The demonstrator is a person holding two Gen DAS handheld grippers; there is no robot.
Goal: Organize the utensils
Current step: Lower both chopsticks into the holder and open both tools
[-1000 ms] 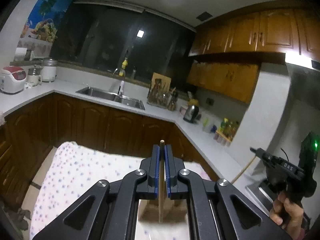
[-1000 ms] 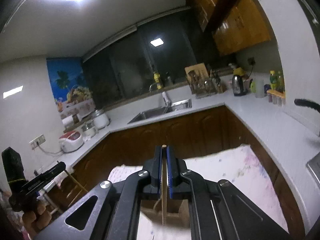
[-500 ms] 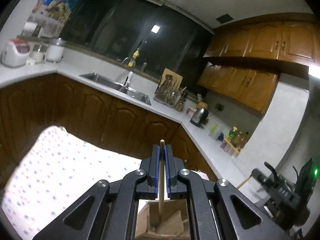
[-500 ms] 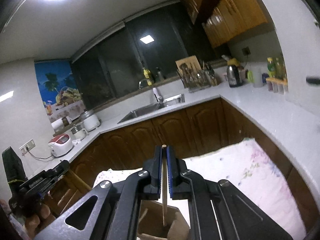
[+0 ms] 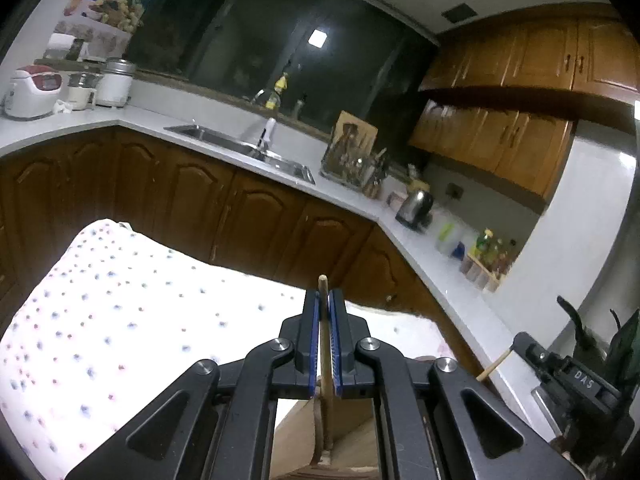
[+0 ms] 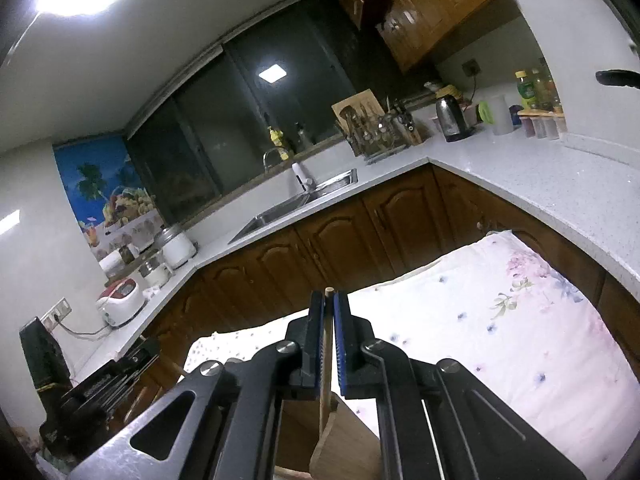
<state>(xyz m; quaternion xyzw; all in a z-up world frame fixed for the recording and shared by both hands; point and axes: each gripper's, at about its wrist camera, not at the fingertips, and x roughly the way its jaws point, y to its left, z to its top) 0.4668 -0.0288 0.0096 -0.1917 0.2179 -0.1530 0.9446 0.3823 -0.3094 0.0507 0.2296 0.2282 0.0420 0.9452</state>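
While each wooden chopstick stands upright between blue pads, the left chopstick (image 5: 325,344) and the right chopstick (image 6: 326,354) both hang over a wooden box (image 6: 346,446) on the spotted tablecloth (image 5: 120,320). Only the left view shows the other tool at lower right (its stick tip protrudes); the right view shows floral cloth. Left gripper (image 5: 324,300) and right gripper (image 6: 329,300) are each pinched tight on a stick.

Both cams ride on a hand-held gripper, looking forward along its fingers and tilted slightly down, close over the cloth-covered table (image 5: 120,312). Left wrist view faces the sink (image 5: 240,148) from the left side, right wrist view from the right. Both share the sink, window (image 6: 240,120) and cabinets.
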